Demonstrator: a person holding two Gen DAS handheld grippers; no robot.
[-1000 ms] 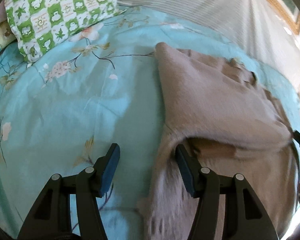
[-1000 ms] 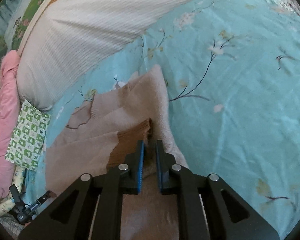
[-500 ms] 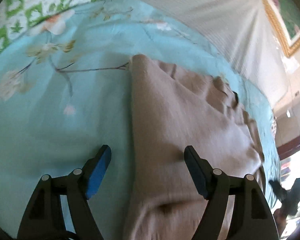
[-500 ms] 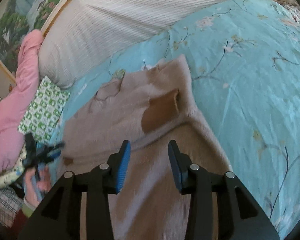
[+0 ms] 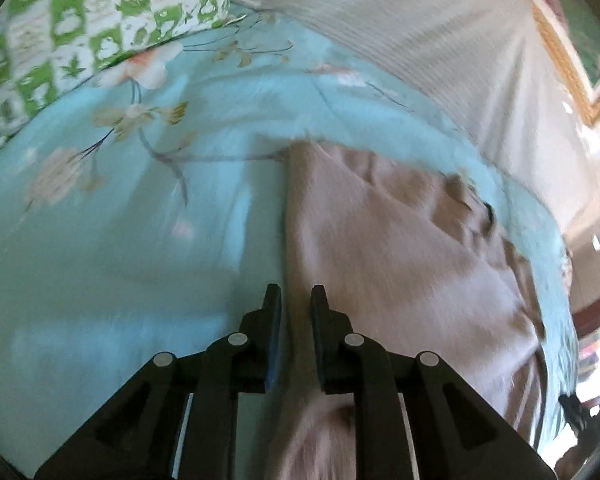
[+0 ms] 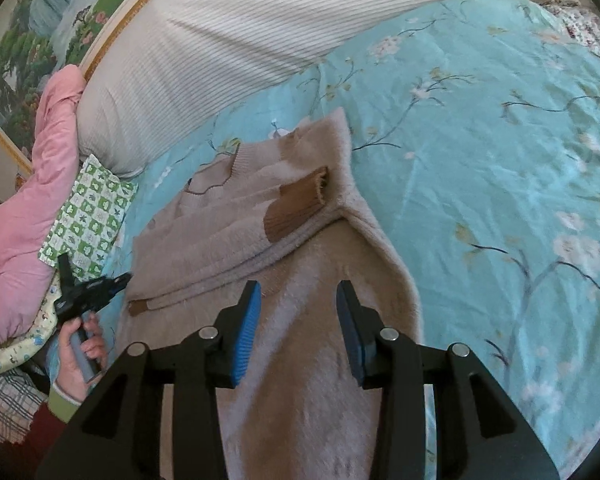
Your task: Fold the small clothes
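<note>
On the left wrist view, our left gripper (image 5: pixel 295 294) is closing, its jaws nearly together with the left edge of the beige sweater (image 5: pixel 400 248) between them, spread on the turquoise floral bedsheet (image 5: pixel 100 240). A green checkered pillow (image 5: pixel 80 20) sits up top.

On the right wrist view, our right gripper (image 6: pixel 298 292) hangs partly open over the sweater, gripping nothing. A brown cuff (image 6: pixel 296 208) lies folded across its chest.

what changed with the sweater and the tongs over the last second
The right tongs let go of the brown cuff, leaving that sleeve folded across the sweater, and backed off open. The left tongs are closing on the sweater's side edge. The sweater remains on the bedspread.
</note>
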